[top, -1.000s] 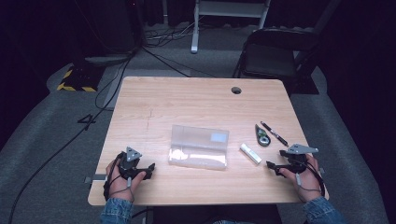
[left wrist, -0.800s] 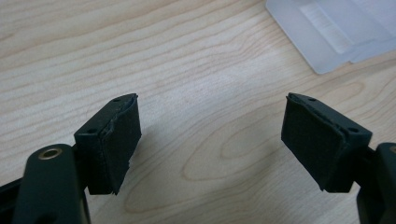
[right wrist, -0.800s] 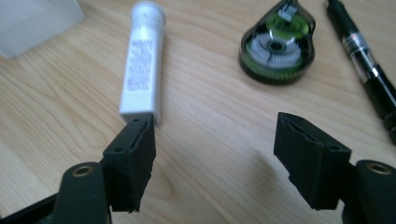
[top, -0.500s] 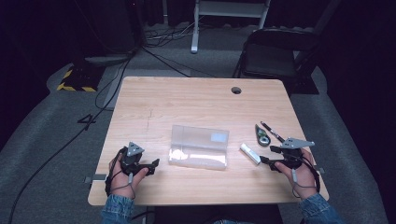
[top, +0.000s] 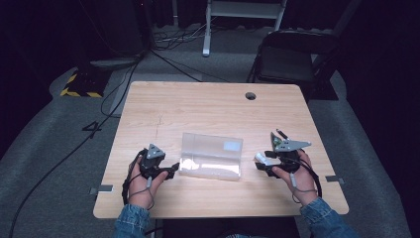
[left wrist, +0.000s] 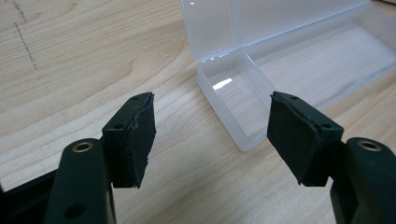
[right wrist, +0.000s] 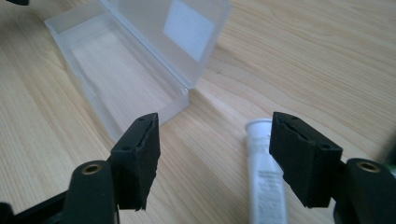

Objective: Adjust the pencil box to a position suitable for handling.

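Both tongs are gaping empty: left tongs (left wrist: 212,135) facing the clear plastic case (top: 212,156), right tongs (right wrist: 215,154) straddling the white tube (right wrist: 266,186).

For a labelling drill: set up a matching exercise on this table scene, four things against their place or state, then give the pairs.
Things:
1. clear plastic box
2. white tube
3. left gripper
4. round hole

Place or state:
A. in the tabletop near its far edge
B. lid open, nothing inside
C. jaws apart, aimed at the box's end compartment
D. lying on the table between the right gripper's open jaws

Pairs: 1-B, 2-D, 3-C, 4-A
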`<state>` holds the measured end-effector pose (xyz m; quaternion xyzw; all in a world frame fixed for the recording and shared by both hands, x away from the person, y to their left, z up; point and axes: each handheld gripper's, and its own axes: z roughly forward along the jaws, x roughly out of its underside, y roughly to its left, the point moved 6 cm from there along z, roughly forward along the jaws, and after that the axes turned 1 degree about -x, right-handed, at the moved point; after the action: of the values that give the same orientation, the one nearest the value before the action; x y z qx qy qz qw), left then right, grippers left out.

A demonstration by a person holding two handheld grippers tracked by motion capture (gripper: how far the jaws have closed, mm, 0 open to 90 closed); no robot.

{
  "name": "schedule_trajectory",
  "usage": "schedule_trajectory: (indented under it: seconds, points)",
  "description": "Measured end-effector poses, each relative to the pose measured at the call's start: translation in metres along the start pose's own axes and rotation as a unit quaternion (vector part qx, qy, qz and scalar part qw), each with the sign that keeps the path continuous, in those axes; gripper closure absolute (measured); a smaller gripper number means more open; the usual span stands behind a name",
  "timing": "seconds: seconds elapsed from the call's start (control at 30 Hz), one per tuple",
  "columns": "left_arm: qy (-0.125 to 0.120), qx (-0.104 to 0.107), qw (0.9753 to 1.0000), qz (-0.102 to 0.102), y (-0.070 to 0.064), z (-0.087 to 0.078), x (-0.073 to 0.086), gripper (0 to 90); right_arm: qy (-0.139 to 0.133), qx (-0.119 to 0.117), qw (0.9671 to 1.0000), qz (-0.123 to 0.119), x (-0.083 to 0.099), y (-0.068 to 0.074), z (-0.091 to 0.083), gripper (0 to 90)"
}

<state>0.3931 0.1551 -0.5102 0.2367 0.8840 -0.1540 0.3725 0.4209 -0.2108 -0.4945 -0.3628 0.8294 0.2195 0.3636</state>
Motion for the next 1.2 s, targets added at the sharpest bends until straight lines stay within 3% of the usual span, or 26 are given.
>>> schedule_trajectory:
  seconds: [0.1, 0.23, 0.33, 0.63, 0.8, 0.97, 1.2]
  points:
    - [0.007, -0.004, 1.0, 0.004, 0.001, 0.003, 0.0, 33.9, 0.008, -0.01, 0.9999, -0.002, -0.003, 0.007, 0.012, 34.2]
    - [0.008, -0.007, 0.9999, -0.01, 0.004, 0.008, 0.001, 36.2, 0.018, -0.022, 0.9996, -0.004, -0.006, 0.017, 0.031, 33.9]
    - [0.017, -0.001, 0.9998, 0.004, 0.0, 0.016, 0.0, 38.3, 0.03, -0.028, 0.9991, -0.008, -0.006, 0.025, 0.042, 33.9]
    - [0.035, 0.014, 0.9993, 0.008, -0.001, 0.025, 0.006, 45.1, 0.055, -0.023, 0.9981, -0.016, 0.001, 0.035, 0.062, 33.1]
    - [0.042, 0.032, 0.9985, 0.012, -0.004, 0.03, 0.009, 49.2, 0.063, -0.019, 0.9976, -0.024, 0.005, 0.035, 0.066, 32.8]
    - [0.053, 0.046, 0.997, 0.033, -0.012, 0.03, 0.011, 49.8, 0.069, -0.017, 0.997, -0.032, 0.008, 0.037, 0.062, 32.6]
    - [0.059, 0.076, 0.9932, 0.066, -0.032, 0.029, 0.015, 47.5, 0.085, -0.023, 0.9953, -0.039, 0.024, 0.039, 0.042, 30.1]
